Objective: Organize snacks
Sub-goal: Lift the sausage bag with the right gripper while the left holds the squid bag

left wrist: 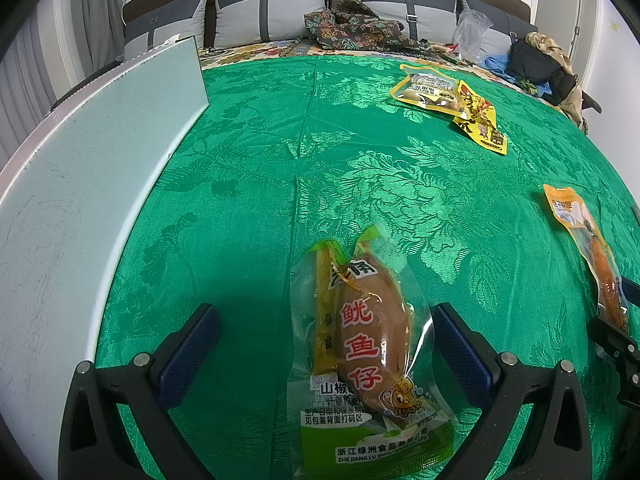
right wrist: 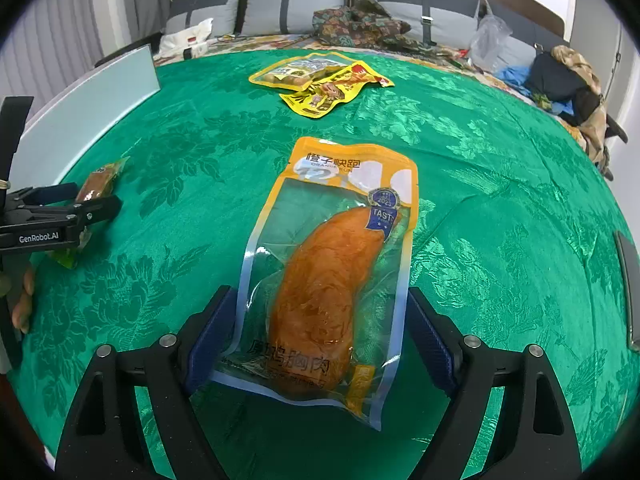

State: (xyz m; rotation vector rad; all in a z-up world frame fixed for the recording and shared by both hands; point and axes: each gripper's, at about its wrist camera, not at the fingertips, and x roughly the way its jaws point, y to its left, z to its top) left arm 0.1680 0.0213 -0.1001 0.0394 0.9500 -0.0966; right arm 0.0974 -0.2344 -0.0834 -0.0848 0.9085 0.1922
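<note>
Left wrist view showed the left gripper (left wrist: 326, 344) spread wide over a green squid snack packet (left wrist: 360, 354), which lay flat between the blue pads (left wrist: 460, 354) without touching them. Through the right wrist camera, the right gripper (right wrist: 316, 332) likewise stood released, an orange chicken-breast pouch (right wrist: 324, 276) lying between its fingers, its left pad at the pouch's edge. That pouch was clear-windowed with an orange border. Two yellow snack packets (right wrist: 320, 82) overlapped farther back on the green patterned tablecloth (right wrist: 480, 200). A pale board (left wrist: 80, 184) lay along the cloth's left edge; grey cushions (left wrist: 272, 8) lined the back.
</note>
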